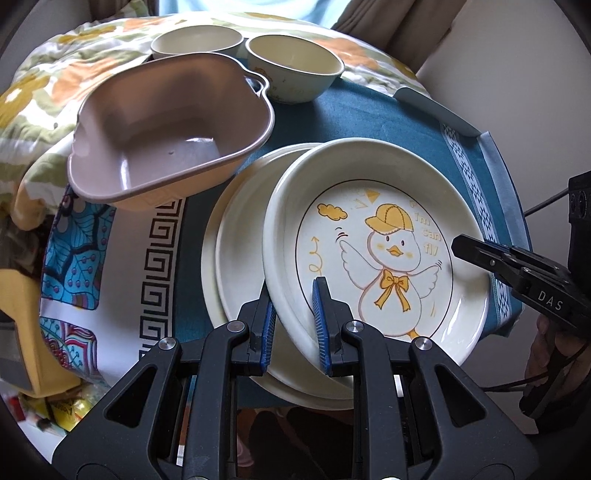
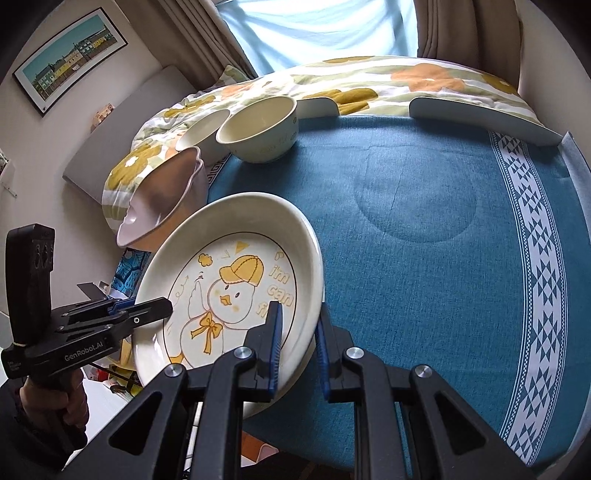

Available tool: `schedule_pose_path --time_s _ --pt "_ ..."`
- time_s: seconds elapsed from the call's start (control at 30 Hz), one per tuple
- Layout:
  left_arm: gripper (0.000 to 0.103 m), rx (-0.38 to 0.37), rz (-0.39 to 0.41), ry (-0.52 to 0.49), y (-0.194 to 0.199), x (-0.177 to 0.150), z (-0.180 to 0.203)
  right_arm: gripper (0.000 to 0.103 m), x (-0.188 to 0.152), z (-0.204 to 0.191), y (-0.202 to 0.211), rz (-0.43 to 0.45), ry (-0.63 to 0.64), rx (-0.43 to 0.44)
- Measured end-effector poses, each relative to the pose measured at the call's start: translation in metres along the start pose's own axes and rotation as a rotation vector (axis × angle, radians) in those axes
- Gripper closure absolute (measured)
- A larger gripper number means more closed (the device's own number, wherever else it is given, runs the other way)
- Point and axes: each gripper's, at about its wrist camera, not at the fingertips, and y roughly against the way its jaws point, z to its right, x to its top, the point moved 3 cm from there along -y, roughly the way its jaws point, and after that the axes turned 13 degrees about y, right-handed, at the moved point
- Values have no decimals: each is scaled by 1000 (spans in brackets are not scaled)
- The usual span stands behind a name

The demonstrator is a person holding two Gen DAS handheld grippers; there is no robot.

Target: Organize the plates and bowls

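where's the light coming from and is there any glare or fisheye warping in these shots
Right wrist view: daylight pours through the curtained window, blown out to pale blue; the tablecloth edge bows from fisheye warp. Left wrist view: soft glare on the pink tub floor and the duck plate rim, dark vignette in the corners, and all stays sharp.

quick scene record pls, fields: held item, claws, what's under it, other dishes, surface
held item: duck plate, gripped on opposite rims by both claws
left claw: shut on the plate's near rim
right claw: shut on the plate's right rim
under it: plain white plate on the cloth; the duck plate overlaps it, offset to the right; contact unclear
other dishes: pink tub, tilted; two cream bowls behind it
surface: blue tablecloth
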Motion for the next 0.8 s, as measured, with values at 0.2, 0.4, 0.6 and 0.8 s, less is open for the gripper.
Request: schedule_pose_path --time_s 0.2,0.4,0.6,0.8 --pt "86 31 5 -9 -4 -1 2 87 1 0 -2 -6 8 -2" --pt "86 104 13 -44 -9 0 7 87 2 0 -3 -11 18 0" --pt "86 182 31 -89 -11 0 11 87 5 -1 -5 -15 31 4" --pt "86 233 51 -111 -10 -1 13 87 4 -2 -9 -23 44 14"
